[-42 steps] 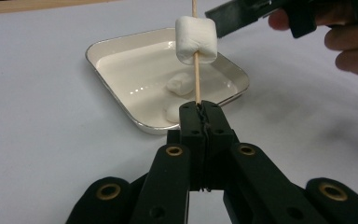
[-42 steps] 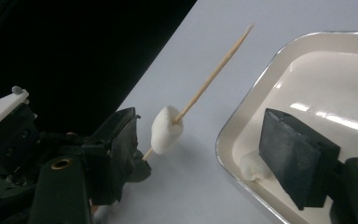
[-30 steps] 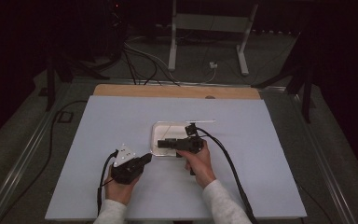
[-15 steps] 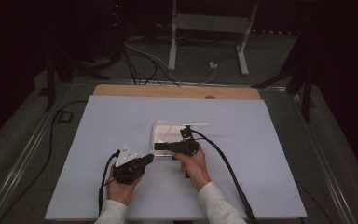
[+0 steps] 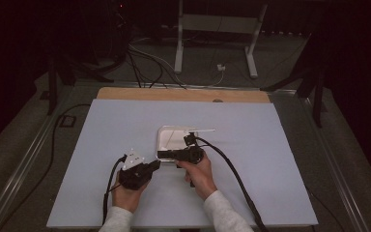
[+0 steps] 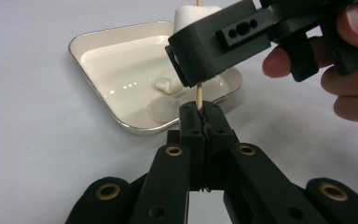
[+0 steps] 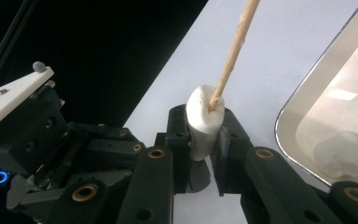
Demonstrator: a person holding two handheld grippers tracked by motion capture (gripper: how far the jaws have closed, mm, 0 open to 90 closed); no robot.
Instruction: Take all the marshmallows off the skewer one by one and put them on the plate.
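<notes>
Shifted toward 9 o'clock since a second ago, right gripper (image 5: 166, 154) now reaching across the near edge of the tray (image 5: 163, 137), closer to the left gripper (image 5: 153, 165).

Over at 7 o'clock on the pale table (image 5: 270, 145) in the high view: left hand (image 5: 125, 195) wrapped round the left gripper, grey plate on top, cable trailing back toward the sleeve.

From the left gripper view: jaws pressed tight together on the lower end of a wooden skewer (image 6: 198, 95), stick standing upright. Right gripper (image 6: 186, 60) crossing in from 2 o'clock, clamped on a white marshmallow (image 6: 193, 14) threaded on that same skewer, fingers (image 6: 354, 70) of the right hand behind it. Beyond, at 11 o'clock, white tray (image 6: 102, 98) with a metal rim, two pale soft lumps (image 6: 165, 100) lying inside near its close edge.

From the right gripper view: jaws narrow, squeezing the marshmallow (image 7: 204, 119) from both sides, skewer (image 7: 235, 46) rising out of its top toward 1 o'clock. Left gripper (image 7: 28, 126) at 9 o'clock, blue light glowing low on its body. Tray corner (image 7: 307, 88) at 3 o'clock, one lump (image 7: 340, 156) resting in it.

Centre of the high view: right hand (image 5: 198, 174) just below the tray, cable running off to 5 o'clock.
</notes>
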